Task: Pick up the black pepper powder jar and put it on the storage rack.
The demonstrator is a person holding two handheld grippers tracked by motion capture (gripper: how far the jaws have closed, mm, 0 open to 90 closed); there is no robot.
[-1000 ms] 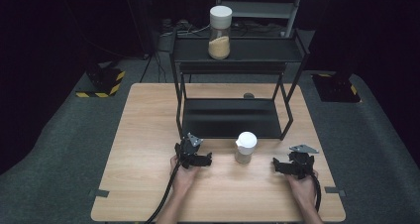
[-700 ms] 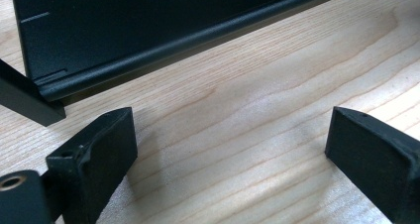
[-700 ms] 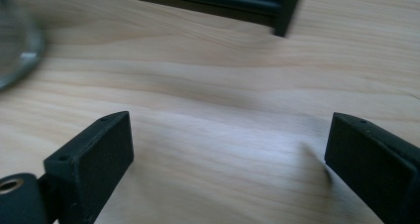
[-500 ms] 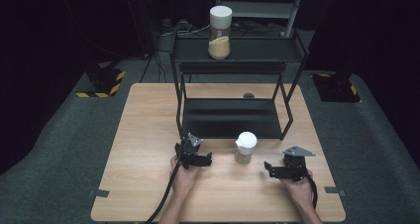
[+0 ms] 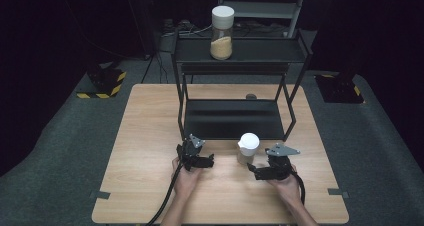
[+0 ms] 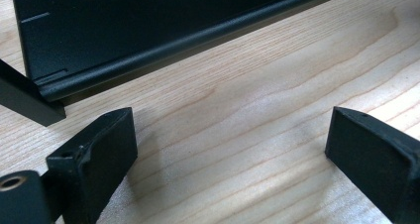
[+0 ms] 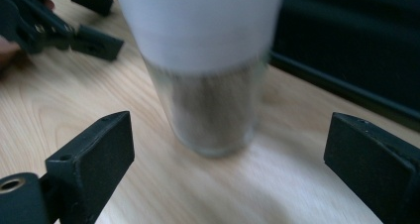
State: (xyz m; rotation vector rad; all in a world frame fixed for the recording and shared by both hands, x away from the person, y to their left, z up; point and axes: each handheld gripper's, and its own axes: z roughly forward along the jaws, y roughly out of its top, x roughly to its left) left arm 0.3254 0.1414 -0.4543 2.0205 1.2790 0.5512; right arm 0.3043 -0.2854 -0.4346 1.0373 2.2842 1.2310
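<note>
A small glass jar with a white lid is seen standing upright on the wooden bench, just in front of the lower shelf of a black metal rack; a taller white-lidded jar, part filled with something tan, is seen on the rack's top shelf. The right gripper is held low over the bench, just beside the small jar on its near right side, with its jaws spread wide and nothing grasped. In the right gripper view the small jar is framed between the two jaws but apart from both, and it is blurred, so its contents cannot be told. The main risk is judged to be a knock: if the gripper is pushed in off-centre, one jaw may strike the glass first and the tall, narrow jar may be tipped or slid toward the rack. If the jaws are closed high, on the smooth lid, a slip may also be expected. The right hand is laid on the bench behind its gripper, the forearm entering from the bottom edge and the gripper turned leftward toward the jar. The left gripper is rested on the bench left of the jar, pointed roughly toward it, with its jaws also parted and empty over bare wood.
</note>
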